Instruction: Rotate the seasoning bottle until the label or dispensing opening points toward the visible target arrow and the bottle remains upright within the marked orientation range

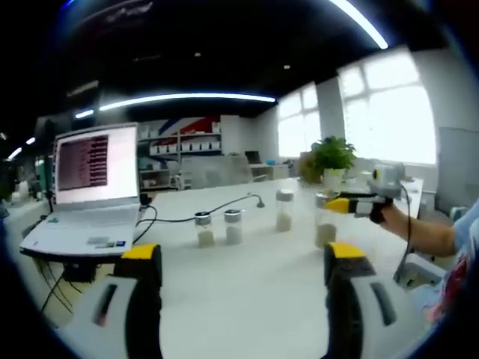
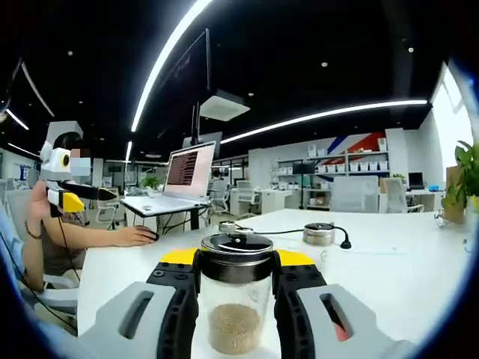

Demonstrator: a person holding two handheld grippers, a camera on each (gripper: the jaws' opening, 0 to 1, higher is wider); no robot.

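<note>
Clear glass with a black-rimmed metal lid, the seasoning bottle (image 2: 235, 295) stands upright between the right gripper (image 2: 236, 278)'s yellow-tipped fingers (image 2: 177, 275), which close on its neck; pale granules fill its bottom. In the left gripper view this bottle is at the right end of a row on the white tabletop (image 1: 254, 292), beside three other jars (image 1: 233, 226). The left gripper (image 1: 243, 262) hovers apart from them, fingers spread wide and holding nothing. An open laptop (image 1: 86, 191) sits left.
</note>
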